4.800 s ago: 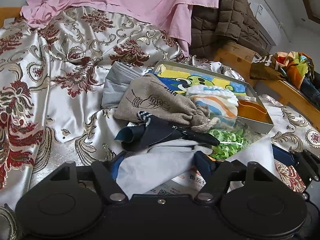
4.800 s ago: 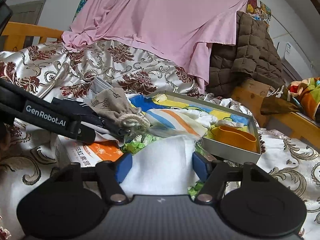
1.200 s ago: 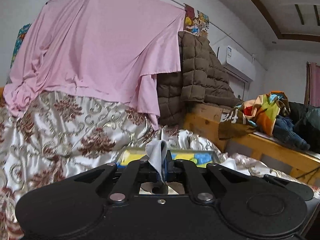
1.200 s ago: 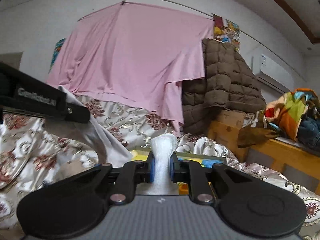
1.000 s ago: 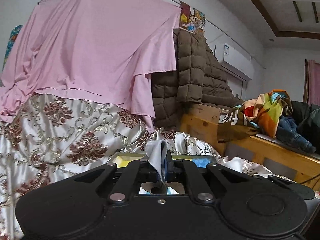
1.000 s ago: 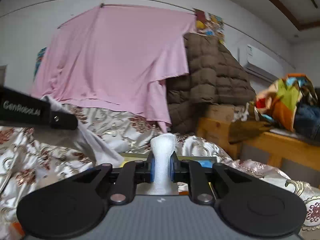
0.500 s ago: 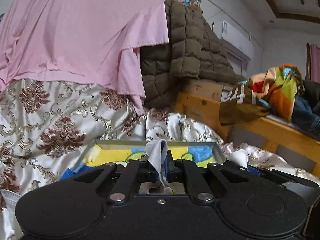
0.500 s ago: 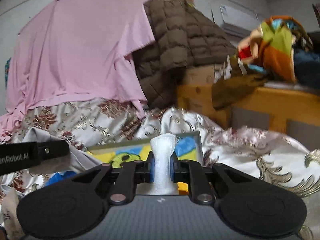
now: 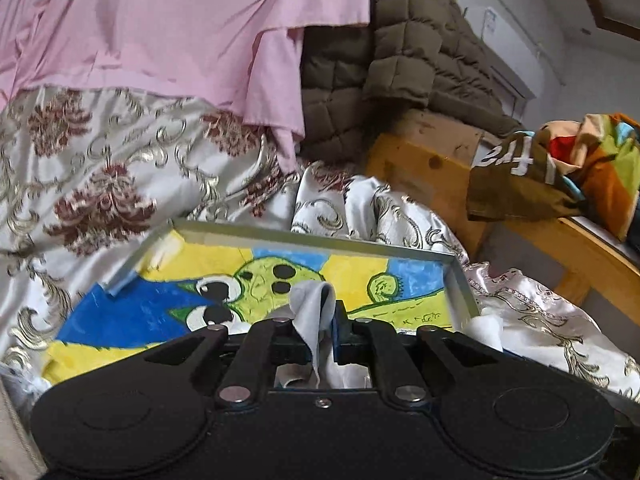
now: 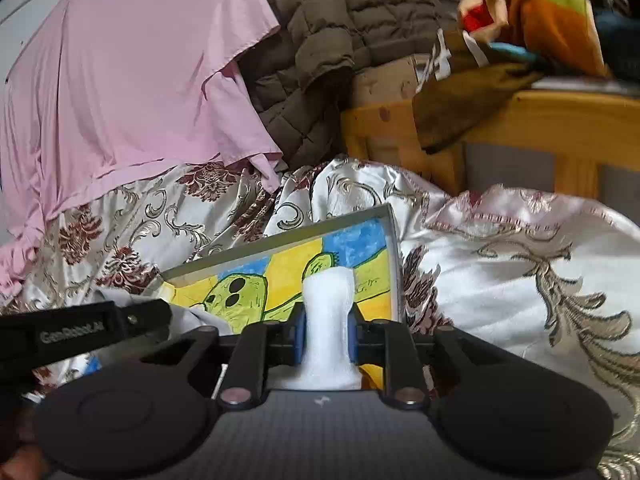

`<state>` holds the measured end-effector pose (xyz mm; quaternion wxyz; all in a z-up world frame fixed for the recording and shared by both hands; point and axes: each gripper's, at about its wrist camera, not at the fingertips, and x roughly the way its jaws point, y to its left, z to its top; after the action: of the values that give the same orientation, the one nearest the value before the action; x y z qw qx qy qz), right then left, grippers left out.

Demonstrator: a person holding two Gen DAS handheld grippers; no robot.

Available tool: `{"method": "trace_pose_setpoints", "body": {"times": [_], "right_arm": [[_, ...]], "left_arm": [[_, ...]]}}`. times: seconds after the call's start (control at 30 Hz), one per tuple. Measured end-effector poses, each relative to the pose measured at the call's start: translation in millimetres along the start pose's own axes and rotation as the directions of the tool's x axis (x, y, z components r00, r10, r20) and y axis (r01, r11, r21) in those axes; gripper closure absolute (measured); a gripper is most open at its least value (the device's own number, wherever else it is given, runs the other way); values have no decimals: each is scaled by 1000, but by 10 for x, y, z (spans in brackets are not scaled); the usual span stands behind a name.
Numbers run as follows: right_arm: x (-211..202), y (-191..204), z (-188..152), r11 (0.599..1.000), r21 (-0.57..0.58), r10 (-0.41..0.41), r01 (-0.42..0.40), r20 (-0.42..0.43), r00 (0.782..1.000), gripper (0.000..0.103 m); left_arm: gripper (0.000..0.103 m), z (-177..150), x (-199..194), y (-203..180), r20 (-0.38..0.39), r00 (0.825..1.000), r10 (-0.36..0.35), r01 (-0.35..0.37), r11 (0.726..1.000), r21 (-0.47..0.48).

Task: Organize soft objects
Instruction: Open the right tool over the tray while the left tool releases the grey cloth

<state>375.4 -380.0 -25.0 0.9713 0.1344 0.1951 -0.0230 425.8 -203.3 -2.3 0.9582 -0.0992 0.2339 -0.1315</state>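
Over the tray point(image 9: 460, 280), the left gripper point(image 9: 320, 334) and right gripper point(image 10: 326, 334) each pinch one limp, light cloth point(image 10: 328, 320), best held by opposite edges.

Bedroom (bedspread point(image 9: 120, 168), wood bedframe point(image 9: 432, 168))

"GenRobot.AI" in white on the black bar of the left gripper point(image 10: 86, 332), at 9 o'clock in right wrist view; white letters, upside down, unreadable, on brown cloth point(image 9: 516, 184) at 2 o'clock, left wrist view.
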Motion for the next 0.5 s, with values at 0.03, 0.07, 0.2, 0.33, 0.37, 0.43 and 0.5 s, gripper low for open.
{"method": "trace_pose_setpoints", "body": {"times": [0.03, 0.07, 0.2, 0.33, 0.37, 0.43, 0.5], "right_arm": [[6, -9, 2, 1000, 1, 2, -2, -2, 1000, 75], [11, -19, 9, 1000, 1, 3, -3, -2, 1000, 74], [32, -63, 18, 1000, 19, 22, -22, -9, 1000, 60], [56, -83, 16, 999, 18, 30, -30, -14, 999, 47], [57, -88, 13, 999, 20, 32, -32, -14, 999, 45], [48, -96, 11, 999, 19, 43, -43, -12, 999, 39], [26, -96, 17, 999, 20, 50, -50, -4, 999, 31]], "left_arm": [[93, 3, 37, 4, -9, 1000, 6, -6, 1000, -4], [91, 7, 73, 11, -19, 1000, 12, -12, 1000, -4], [86, 25, 165, 82, -44, 998, 40, -42, 999, -34], [68, 26, 174, 189, -58, 997, 49, -54, 995, -81], [61, 22, 168, 211, -58, 997, 55, -60, 994, -91], [47, 11, 143, 255, -56, 996, 66, -72, 991, -114], [37, 9, 112, 298, -53, 996, 74, -81, 987, -138]]}}
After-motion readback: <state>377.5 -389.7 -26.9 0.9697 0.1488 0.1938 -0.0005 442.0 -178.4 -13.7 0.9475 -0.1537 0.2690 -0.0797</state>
